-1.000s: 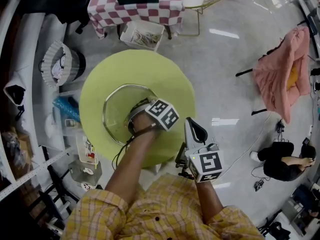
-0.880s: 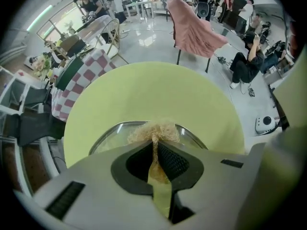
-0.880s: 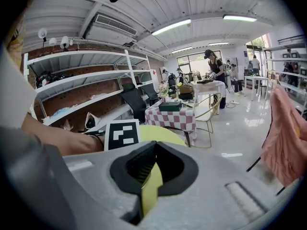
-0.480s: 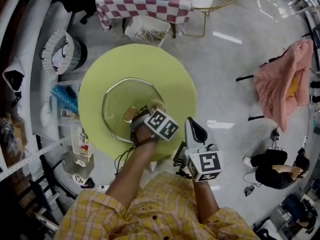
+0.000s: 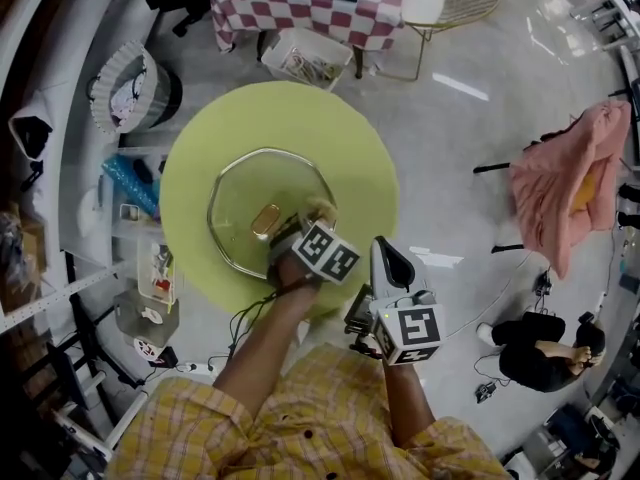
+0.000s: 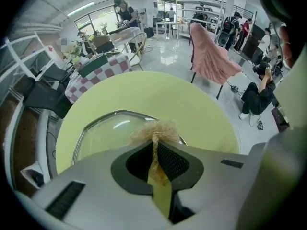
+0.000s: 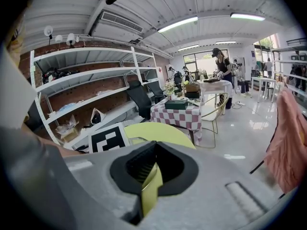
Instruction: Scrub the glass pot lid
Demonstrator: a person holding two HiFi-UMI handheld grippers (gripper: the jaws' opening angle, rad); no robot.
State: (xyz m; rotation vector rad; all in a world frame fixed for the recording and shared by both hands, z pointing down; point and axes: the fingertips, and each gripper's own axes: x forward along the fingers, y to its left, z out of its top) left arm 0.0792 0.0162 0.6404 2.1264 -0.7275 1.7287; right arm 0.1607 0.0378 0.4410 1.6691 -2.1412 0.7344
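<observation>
mid-scrub — your left gripper (image 6: 155, 146) clenches the tan scrubber (image 6: 156, 129) at the glass pot lid (image 6: 105, 133) edge, right gripper (image 7: 151, 166) closed on nothing; next, likely a pressed sweep toward the knob (image 5: 265, 220).

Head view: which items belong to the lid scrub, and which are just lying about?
In use: glass lid, scrub pad pinched in the left tongs, green table under it.
Lying about: right tongs (shut, empty), checkered table, pink cloth, crate.
</observation>
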